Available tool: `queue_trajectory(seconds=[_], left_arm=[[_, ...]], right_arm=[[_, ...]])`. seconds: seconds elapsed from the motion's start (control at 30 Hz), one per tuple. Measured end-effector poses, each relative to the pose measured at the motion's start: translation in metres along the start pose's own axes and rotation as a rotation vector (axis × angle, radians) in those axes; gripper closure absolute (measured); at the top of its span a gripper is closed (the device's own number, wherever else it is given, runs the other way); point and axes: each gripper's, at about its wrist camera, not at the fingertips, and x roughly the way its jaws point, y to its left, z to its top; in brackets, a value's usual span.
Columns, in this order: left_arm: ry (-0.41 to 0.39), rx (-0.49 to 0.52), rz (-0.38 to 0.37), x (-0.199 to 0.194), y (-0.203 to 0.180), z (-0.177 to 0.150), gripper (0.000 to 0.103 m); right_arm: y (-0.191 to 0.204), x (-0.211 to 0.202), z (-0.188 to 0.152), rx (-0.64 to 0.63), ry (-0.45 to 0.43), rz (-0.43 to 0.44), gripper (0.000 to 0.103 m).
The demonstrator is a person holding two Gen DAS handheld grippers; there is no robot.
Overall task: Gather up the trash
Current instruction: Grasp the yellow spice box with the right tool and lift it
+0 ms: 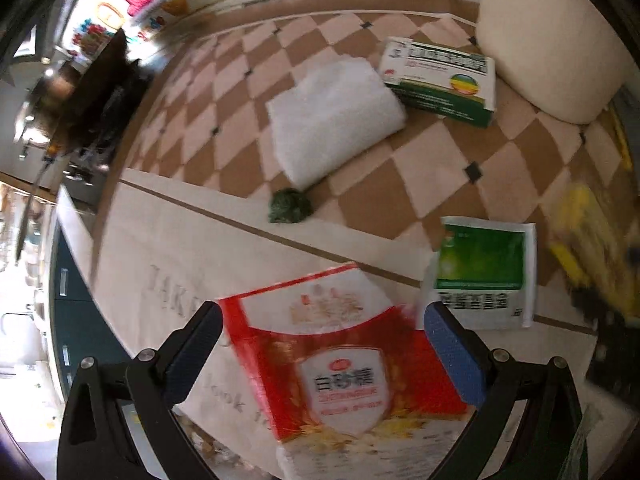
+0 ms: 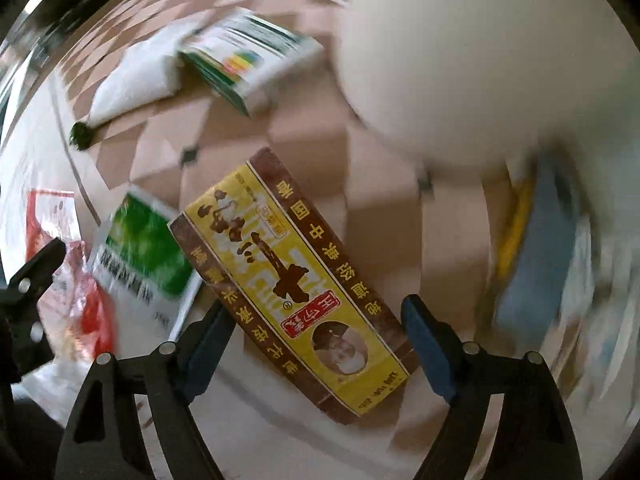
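Yellow carton [image 2: 296, 280] between open right hand-held gripper [image 2: 316, 340]

Glossy plastic sugar bag [image 1: 344, 364], printed cardboard yellow carton [image 2: 296, 284], fluffy white cloth [image 1: 332, 120], woven rug [image 1: 440, 168]

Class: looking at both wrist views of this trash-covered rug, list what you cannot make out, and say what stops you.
- Left view: red bag, lower end cut off by the frame edge.
- Left view: yellow carton, smeared by blur at the right edge.
- Right view: blue and yellow thing, too blurred to identify.
- Right view: green box, print blurred.
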Motion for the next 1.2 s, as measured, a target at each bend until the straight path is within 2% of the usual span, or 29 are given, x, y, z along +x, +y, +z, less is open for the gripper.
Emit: queue_trajectory(seconds=[0.07, 0.17, 0.23, 0.27, 0.33, 0.37, 0.47, 0.5, 0.53, 0.57, 0.67, 0.7, 0.77, 0.8, 0.83, 0.87, 0.93, 1.07, 1.2], left_arm=[[0.025, 0.004, -0.062, 0.002, -0.005, 0.003, 0.001], [0.053, 0.027, -0.144, 0.007, -0.018, 0.010, 0.001], [0.076, 0.051, -0.178, 0.012, -0.028, 0.014, 0.002], [0.089, 0.069, -0.190, 0.015, -0.035, 0.017, 0.006], [0.110, 0.100, -0.208, 0.020, -0.047, 0.019, 0.024], [0.119, 0.119, -0.211, 0.022, -0.054, 0.019, 0.041], [0.101, 0.123, -0.239, 0.018, -0.062, 0.018, 0.067], [0.094, 0.133, -0.227, 0.015, -0.065, 0.018, 0.080], [0.087, 0.142, -0.210, 0.014, -0.067, 0.017, 0.085], [0.077, 0.155, -0.186, 0.013, -0.069, 0.017, 0.101], [0.063, 0.165, -0.159, 0.010, -0.068, 0.015, 0.103], [0.059, 0.160, -0.160, 0.008, -0.065, 0.015, 0.103], [0.039, 0.152, -0.155, 0.002, -0.061, 0.013, 0.103], [0.024, 0.152, -0.147, -0.003, -0.058, 0.012, 0.103], [0.004, 0.147, -0.142, -0.009, -0.054, 0.011, 0.103], [-0.006, 0.138, -0.143, -0.013, -0.050, 0.010, 0.103], [-0.038, 0.118, -0.147, -0.027, -0.041, 0.009, 0.103], [-0.108, 0.076, -0.161, -0.058, -0.013, 0.002, 0.103], [-0.177, 0.029, -0.178, -0.084, 0.022, 0.001, 0.103]], right_arm=[[-0.008, -0.004, -0.020, 0.126, 0.011, 0.020, 0.018], [-0.018, -0.006, -0.056, 0.323, 0.021, 0.001, 0.018], [-0.026, -0.002, -0.075, 0.425, 0.053, 0.060, 0.018], [-0.030, 0.000, -0.079, 0.459, 0.063, 0.092, 0.017], [-0.036, -0.003, -0.087, 0.489, 0.037, 0.130, 0.010], [-0.038, -0.007, -0.088, 0.487, 0.008, 0.122, 0.008], [-0.032, -0.020, -0.084, 0.427, -0.041, 0.063, 0.005], [-0.031, -0.020, -0.082, 0.412, -0.045, 0.061, 0.005], [-0.031, -0.017, -0.081, 0.402, -0.039, 0.064, 0.005], [-0.032, -0.011, -0.080, 0.396, -0.026, 0.069, 0.005], [-0.030, 0.004, -0.079, 0.398, 0.012, 0.070, 0.005], [-0.029, 0.004, -0.079, 0.400, 0.000, 0.064, 0.007], [-0.020, 0.006, -0.084, 0.400, -0.020, 0.041, 0.016], [-0.014, 0.001, -0.085, 0.396, -0.035, 0.019, 0.028], [-0.013, -0.002, -0.087, 0.395, -0.056, 0.004, 0.030], [0.003, -0.003, -0.095, 0.401, -0.063, 0.016, 0.030], [0.008, -0.006, -0.100, 0.413, -0.075, 0.038, 0.032], [-0.005, -0.019, -0.111, 0.440, -0.102, 0.063, 0.034], [-0.002, -0.035, -0.116, 0.461, -0.138, 0.091, 0.036]])
